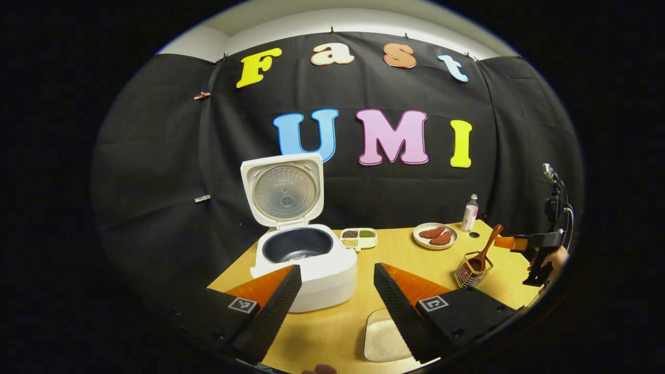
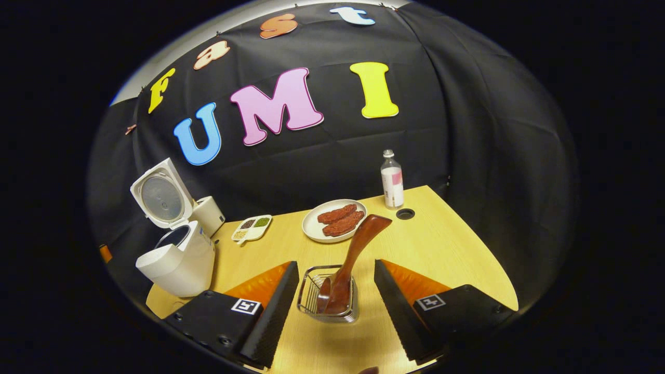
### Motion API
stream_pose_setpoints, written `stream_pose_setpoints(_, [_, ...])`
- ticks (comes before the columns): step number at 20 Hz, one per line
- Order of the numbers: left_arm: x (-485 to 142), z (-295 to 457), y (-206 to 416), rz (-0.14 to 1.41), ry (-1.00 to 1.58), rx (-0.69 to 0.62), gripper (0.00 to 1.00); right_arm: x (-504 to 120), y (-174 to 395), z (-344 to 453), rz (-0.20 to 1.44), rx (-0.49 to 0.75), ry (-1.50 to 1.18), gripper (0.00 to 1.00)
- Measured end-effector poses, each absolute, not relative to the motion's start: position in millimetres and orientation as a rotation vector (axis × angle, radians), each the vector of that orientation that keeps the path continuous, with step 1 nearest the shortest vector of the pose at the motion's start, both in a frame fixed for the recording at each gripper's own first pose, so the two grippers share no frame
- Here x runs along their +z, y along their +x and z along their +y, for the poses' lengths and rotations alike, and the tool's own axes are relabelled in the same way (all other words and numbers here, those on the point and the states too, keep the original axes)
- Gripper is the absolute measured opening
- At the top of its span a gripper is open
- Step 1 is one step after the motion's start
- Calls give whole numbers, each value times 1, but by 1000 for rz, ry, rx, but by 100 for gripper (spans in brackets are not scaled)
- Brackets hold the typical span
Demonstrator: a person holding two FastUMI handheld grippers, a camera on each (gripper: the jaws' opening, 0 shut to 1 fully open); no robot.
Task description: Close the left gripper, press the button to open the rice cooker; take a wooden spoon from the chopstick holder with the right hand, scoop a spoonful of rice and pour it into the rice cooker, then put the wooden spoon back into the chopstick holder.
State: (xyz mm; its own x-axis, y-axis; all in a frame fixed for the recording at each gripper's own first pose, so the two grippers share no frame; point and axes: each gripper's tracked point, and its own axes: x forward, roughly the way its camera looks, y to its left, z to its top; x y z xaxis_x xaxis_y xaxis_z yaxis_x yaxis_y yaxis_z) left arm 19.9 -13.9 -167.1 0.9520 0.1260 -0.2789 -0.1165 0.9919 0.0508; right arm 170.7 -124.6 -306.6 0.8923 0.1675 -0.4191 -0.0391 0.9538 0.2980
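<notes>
Standing between the spread fingers (image 2: 283, 306): wooden spoon (image 2: 353, 259).

Wooden spoon (image 2: 353, 259) in chopstick holder (image 2: 311, 296), right gripper (image 2: 335, 311) agape.

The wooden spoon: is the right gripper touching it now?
Apart. In the right gripper view, the wooden spoon stands in the chopstick holder between the open fingers of the right gripper, with gaps either side.

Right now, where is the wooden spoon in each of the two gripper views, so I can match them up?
Left gripper view: the wooden spoon is at the right, leaning in the chopstick holder near the right gripper.
Right gripper view: the spoon is low in the centre, in the holder.
Shared landmark: the plate behind it.
</notes>
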Motion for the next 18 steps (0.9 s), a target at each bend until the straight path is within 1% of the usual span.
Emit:
stream_pose_setpoints(2, [-175,-14,17,301,63,144,97,-324,183,-128,475,107,309,90])
stream_pose_setpoints(3, [-178,-16,16,305,73,149,97,-332,189,-130,486,102,319,87])
stream_pose_setpoints(4, [-180,-18,16,308,75,156,96,-338,194,-129,495,103,329,77])
stream_pose_setpoints(5, [-183,-19,16,313,69,163,96,-344,199,-127,502,103,331,75])
stream_pose_setpoints(6, [-185,-19,16,318,60,170,97,-347,203,-124,507,111,337,65])
stream_pose_setpoints(7, [-188,-19,16,323,54,178,96,-350,205,-119,511,123,345,59])
stream_pose_setpoints(8, [-191,-17,16,329,51,186,96,-353,209,-114,518,135,353,55])
stream_pose_setpoints(9, [-194,-16,16,335,53,195,96,-358,209,-110,529,145,359,55])
stream_pose_setpoints(10, [-196,-14,16,341,55,201,96,-359,209,-107,531,153,356,43])
stream_pose_setpoints(11, [-197,-14,14,347,58,206,96,-357,210,-105,520,160,343,40])
stream_pose_setpoints(13, [-199,-10,9,354,58,216,96,-353,212,-107,491,166,308,41])
stream_pose_setpoints(14, [-199,-9,8,356,58,218,96,-343,203,-104,475,196,314,27])
stream_pose_setpoints(15, [-200,-7,6,359,57,223,96,-349,209,-97,474,210,316,24])
stream_pose_setpoints(16, [-200,-6,6,361,56,228,97,-348,209,-98,472,216,319,18])
stream_pose_setpoints(17, [-201,-5,7,364,52,231,96,-348,211,-99,469,220,322,18])
stream_pose_setpoints(18, [-201,-4,6,366,48,233,97,-346,208,-102,470,214,330,16])
